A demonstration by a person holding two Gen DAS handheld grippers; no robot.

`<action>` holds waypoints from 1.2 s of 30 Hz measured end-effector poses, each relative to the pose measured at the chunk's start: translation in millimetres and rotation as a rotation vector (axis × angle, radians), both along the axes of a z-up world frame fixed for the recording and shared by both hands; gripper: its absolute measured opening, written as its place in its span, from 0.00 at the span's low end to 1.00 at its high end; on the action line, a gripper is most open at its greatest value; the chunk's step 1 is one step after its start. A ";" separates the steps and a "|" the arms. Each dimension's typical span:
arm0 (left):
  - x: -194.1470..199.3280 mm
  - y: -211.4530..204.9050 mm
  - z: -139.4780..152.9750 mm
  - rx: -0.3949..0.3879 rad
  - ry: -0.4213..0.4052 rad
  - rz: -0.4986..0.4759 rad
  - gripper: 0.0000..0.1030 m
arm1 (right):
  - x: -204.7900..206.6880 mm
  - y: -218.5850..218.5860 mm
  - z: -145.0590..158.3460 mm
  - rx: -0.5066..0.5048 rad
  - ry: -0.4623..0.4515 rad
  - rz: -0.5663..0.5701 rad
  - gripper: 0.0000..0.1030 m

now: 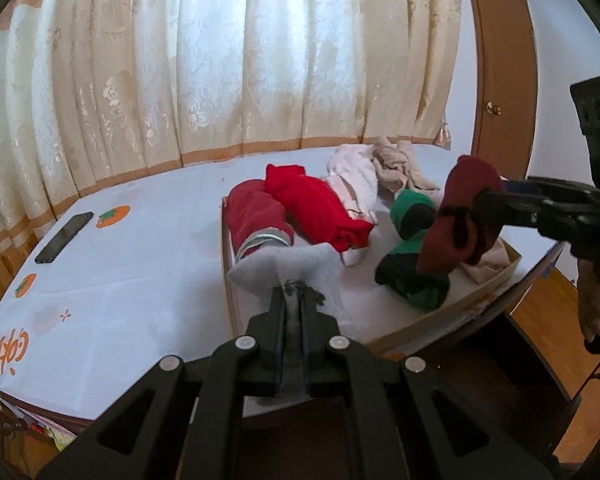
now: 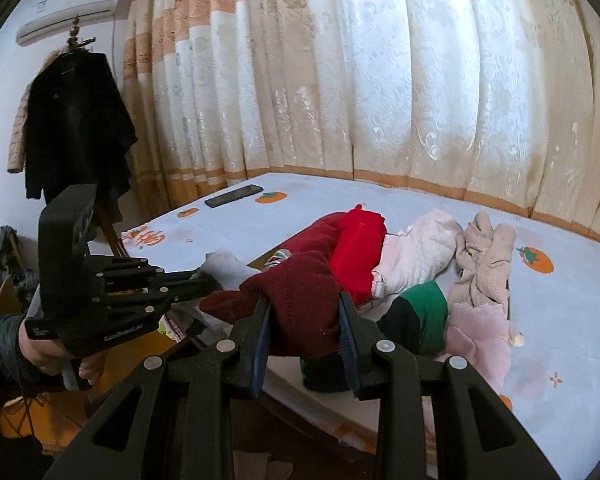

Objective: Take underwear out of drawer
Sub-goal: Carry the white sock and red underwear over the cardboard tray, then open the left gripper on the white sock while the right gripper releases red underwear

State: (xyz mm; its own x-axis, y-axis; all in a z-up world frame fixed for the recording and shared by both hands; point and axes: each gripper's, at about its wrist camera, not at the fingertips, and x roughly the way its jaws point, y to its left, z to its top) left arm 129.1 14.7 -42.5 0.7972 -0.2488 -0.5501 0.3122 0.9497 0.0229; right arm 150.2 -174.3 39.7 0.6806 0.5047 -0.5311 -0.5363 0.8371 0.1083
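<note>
Maroon garment (image 2: 300, 304) clamped in the right hand-held gripper (image 2: 304, 320) and grey cloth (image 1: 284, 268) pinched in the left hand-held gripper (image 1: 294, 300) hang above the drawer (image 1: 496, 276) at the bed's (image 1: 140, 264) near edge, best lifted straight clear.

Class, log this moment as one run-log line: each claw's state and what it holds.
left claw: shut on grey garment | right claw: shut on maroon garment | drawer: other clothes inside
</note>
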 end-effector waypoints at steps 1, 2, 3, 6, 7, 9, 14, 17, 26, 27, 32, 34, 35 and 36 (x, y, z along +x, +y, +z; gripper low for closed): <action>5.2 1.4 0.2 -0.006 0.014 0.002 0.04 | 4.2 1.1 -0.8 0.001 0.008 -0.003 0.33; 8.5 2.0 -0.1 -0.009 0.023 0.001 0.04 | 10.4 2.5 -2.5 0.001 0.018 -0.008 0.33; 13.3 3.4 -0.4 -0.013 0.034 0.004 0.04 | 14.8 3.5 -3.8 0.000 0.027 -0.010 0.33; 24.4 5.7 -1.6 -0.030 0.066 0.005 0.04 | 25.5 7.1 -7.9 -0.005 0.048 -0.018 0.33; 28.3 6.1 -2.1 -0.036 0.079 0.005 0.04 | 29.2 8.6 -9.1 -0.004 0.055 -0.018 0.33; 33.5 6.2 -2.5 -0.041 0.091 0.006 0.04 | 35.5 11.7 -11.7 -0.012 0.065 -0.023 0.33; 40.0 3.9 -2.2 -0.039 0.098 0.010 0.04 | 47.9 16.6 -19.0 -0.024 0.090 -0.033 0.33; 41.6 3.4 -4.3 -0.030 0.107 0.014 0.04 | 54.3 20.1 -22.7 -0.035 0.107 -0.039 0.33; 45.2 -0.3 -11.4 -0.001 0.140 0.006 0.04 | 62.6 35.4 -45.0 -0.082 0.178 -0.021 0.33; 45.5 -0.9 -11.9 0.001 0.141 0.004 0.04 | 63.3 36.2 -46.0 -0.083 0.180 -0.020 0.33; 45.7 -3.7 -15.9 0.008 0.146 0.001 0.04 | 63.6 35.6 -48.1 -0.086 0.189 -0.020 0.33; 45.8 -3.5 -16.9 0.009 0.147 0.004 0.04 | 64.0 35.9 -49.2 -0.089 0.192 -0.019 0.34; 45.8 -3.5 -17.4 0.009 0.148 0.004 0.04 | 63.7 36.1 -49.7 -0.091 0.193 -0.019 0.34; 45.7 -3.6 -17.7 0.010 0.148 0.003 0.04 | 63.4 36.3 -50.3 -0.092 0.193 -0.020 0.34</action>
State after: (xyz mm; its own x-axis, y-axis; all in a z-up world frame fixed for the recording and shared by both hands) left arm 174.8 11.1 -60.2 0.7081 -0.2406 -0.6639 0.3098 0.9507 -0.0141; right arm 213.6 -138.0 -10.5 0.5709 0.4359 -0.6958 -0.4966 0.8582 0.1302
